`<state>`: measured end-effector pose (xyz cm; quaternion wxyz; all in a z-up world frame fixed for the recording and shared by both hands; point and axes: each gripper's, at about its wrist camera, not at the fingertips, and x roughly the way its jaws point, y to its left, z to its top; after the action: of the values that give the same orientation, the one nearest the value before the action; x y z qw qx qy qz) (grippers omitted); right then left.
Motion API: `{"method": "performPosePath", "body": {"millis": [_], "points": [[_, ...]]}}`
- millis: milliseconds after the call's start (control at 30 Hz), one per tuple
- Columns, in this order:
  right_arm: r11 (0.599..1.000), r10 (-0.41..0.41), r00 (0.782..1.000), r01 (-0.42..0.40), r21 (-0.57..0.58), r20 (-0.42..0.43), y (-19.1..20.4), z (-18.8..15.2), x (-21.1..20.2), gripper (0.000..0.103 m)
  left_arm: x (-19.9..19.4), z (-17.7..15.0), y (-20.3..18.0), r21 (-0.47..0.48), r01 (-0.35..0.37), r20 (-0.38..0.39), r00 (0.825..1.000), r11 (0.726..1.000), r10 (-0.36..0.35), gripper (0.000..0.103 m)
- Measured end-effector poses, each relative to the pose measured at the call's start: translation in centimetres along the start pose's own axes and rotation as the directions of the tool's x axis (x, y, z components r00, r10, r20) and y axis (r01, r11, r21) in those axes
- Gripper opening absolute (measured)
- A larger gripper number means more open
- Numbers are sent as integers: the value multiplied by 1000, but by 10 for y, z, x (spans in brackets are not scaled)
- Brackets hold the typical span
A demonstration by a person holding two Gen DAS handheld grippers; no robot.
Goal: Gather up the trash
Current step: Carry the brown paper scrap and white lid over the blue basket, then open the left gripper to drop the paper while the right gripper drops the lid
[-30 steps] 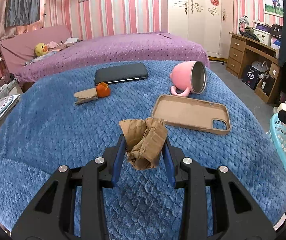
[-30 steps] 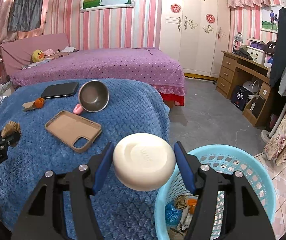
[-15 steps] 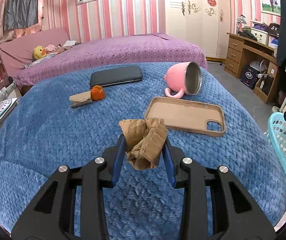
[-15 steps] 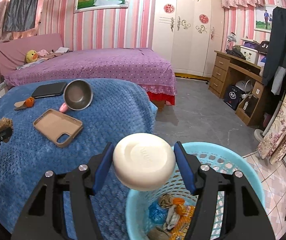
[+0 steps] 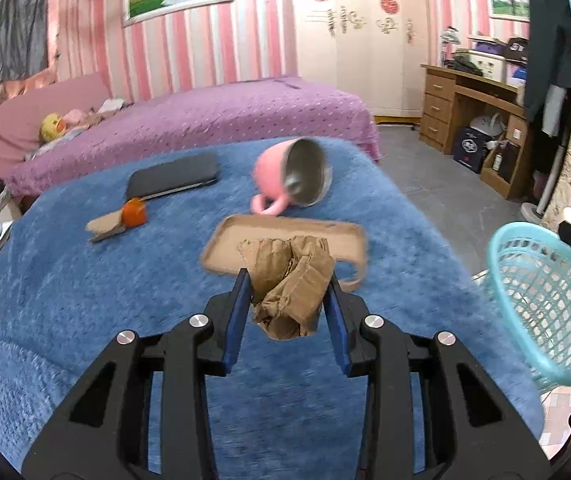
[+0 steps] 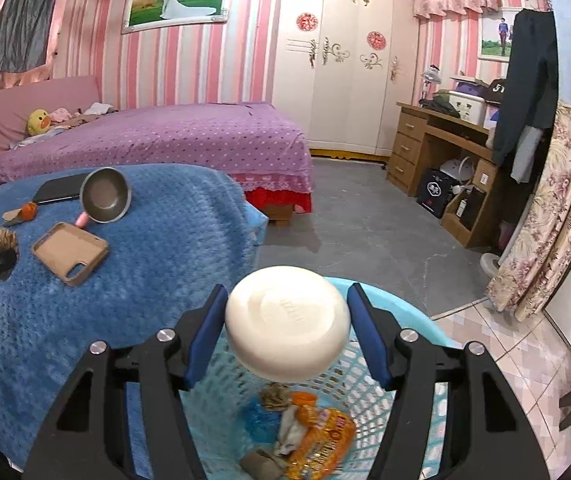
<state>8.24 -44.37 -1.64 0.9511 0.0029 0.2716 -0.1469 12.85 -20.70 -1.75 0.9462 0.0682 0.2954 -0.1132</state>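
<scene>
Left wrist view: low over blue blanket (image 5: 65, 300), facing purple bed (image 5: 225, 120), close to surface. Right wrist view: directly above turquoise basket (image 6: 417, 312), facing wardrobe (image 6: 345, 72), blanket at left. Shared: phone case (image 5: 285, 244) (image 6: 70, 253), pink mug (image 5: 291, 178) (image 6: 103, 196), basket (image 5: 537, 304).

Hand-held gripper (image 6: 287, 330) grips soap (image 6: 288, 323) above basket (image 6: 417, 322)

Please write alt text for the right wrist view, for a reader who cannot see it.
The right gripper holds a round white object over a turquoise basket with wrappers inside. To the left, a blue blanket carries a tan phone case and a tipped pink mug.
</scene>
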Motion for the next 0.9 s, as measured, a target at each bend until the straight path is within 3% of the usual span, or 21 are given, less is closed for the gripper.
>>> {"method": "performPosePath", "body": {"millis": [167, 367, 667, 767, 833, 900], "points": [[998, -46, 999, 47, 29, -26, -32, -9, 7, 61, 4, 6, -42, -35, 111, -10, 994, 993, -111, 35], [992, -123, 991, 124, 33, -47, -70, -17, 7, 61, 11, 4, -113, 23, 220, -36, 975, 975, -219, 35], [984, -142, 988, 148, 98, -67, -109, -29, 6, 61, 14, 1, -184, 116, 308, -50, 951, 944, -304, 35], [981, -143, 987, 150, 123, -67, -115, -30, 6, 61, 15, 5, -193, 121, 320, -50, 947, 940, -316, 45], [980, -141, 988, 149, 132, -68, -118, -30, 7, 61, 16, 7, -192, 116, 304, -48, 953, 946, -300, 69], [981, -139, 988, 146, 128, -64, -116, -30, 6, 61, 17, 10, -187, 106, 293, -38, 956, 950, -291, 77]]}}
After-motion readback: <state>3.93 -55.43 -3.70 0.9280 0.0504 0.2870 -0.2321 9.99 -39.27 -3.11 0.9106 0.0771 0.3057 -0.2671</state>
